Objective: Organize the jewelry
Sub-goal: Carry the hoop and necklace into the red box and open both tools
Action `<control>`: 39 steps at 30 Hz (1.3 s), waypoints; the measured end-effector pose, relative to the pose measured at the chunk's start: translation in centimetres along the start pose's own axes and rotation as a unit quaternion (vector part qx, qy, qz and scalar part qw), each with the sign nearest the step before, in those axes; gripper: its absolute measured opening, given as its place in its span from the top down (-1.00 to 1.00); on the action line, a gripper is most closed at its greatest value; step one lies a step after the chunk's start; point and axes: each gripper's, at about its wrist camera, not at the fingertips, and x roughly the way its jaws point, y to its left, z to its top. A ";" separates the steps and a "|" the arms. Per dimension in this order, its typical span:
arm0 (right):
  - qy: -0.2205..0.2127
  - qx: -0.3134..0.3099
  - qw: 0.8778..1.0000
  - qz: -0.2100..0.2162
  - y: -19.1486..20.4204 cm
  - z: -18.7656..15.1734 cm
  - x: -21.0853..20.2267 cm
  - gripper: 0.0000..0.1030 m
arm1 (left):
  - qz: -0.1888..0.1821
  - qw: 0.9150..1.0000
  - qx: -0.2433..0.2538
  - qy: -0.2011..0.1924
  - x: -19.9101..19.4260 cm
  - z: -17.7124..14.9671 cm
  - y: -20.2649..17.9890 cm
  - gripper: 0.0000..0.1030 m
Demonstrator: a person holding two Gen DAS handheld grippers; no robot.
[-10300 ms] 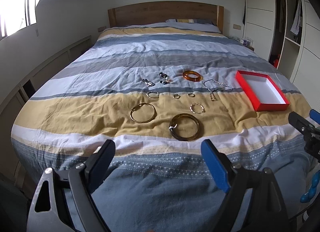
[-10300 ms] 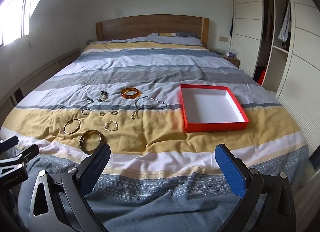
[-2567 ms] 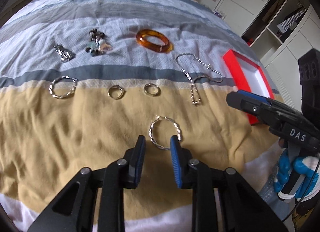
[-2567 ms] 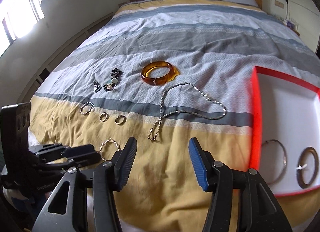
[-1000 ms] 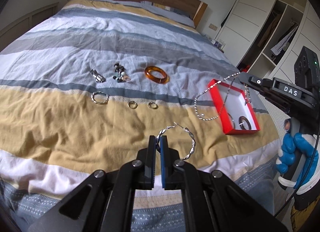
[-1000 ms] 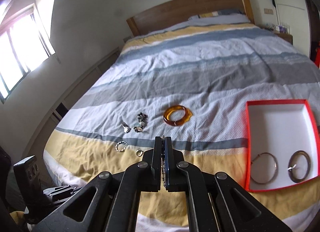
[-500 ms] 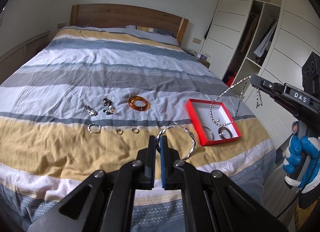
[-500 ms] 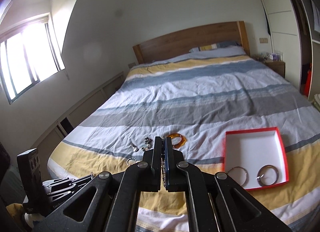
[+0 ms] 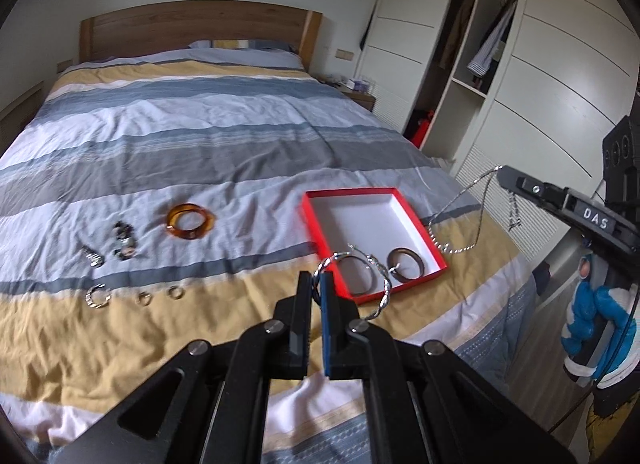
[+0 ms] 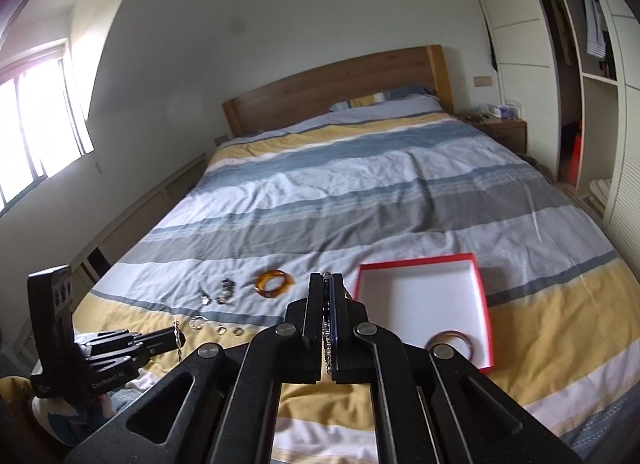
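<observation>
My left gripper point(image 9: 316, 284) is shut on a twisted silver hoop point(image 9: 382, 290), held in the air over the bed's near edge, just left of the red box point(image 9: 320, 230). The box holds a thin bangle point(image 9: 362, 270) and a dark bangle point(image 9: 404, 262). My right gripper point(image 10: 327, 284) is shut on a silver chain necklace point(image 9: 460, 248), which hangs from its tip to the right of the box point(image 10: 486, 308). On the cover remain an amber bangle point(image 9: 190, 222), a dark bead piece point(image 9: 124, 242), a silver clip point(image 9: 92, 258), a silver hoop point(image 9: 97, 297) and two small rings point(image 9: 160, 295).
The striped bed cover point(image 9: 200, 144) fills the middle; a wooden headboard point(image 9: 192, 32) stands behind. White wardrobes point(image 9: 540, 84) with an open shelf bay line the right side, a nightstand point(image 10: 500, 128) sits beside the bed. A gloved hand point(image 9: 592, 328) holds the right gripper's handle.
Both grippers rose and pulled back from the bed with their pieces. The left one swung its hoop toward the red box; the necklace now dangles right of the box.
</observation>
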 end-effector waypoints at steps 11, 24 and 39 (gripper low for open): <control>0.045 0.025 0.999 -0.018 -8.6 0.5 8.5 0.95 | -0.016 0.998 0.030 0.055 12.5 3.9 -3.9 0.93; 0.089 0.041 0.995 -0.025 -14.7 0.1 18.3 0.95 | -0.009 0.993 0.030 0.115 25.7 4.5 -5.0 0.93; 0.162 0.052 0.985 -0.043 -17.4 -4.6 21.4 0.87 | 0.028 0.988 0.029 0.151 30.1 2.1 -4.5 0.90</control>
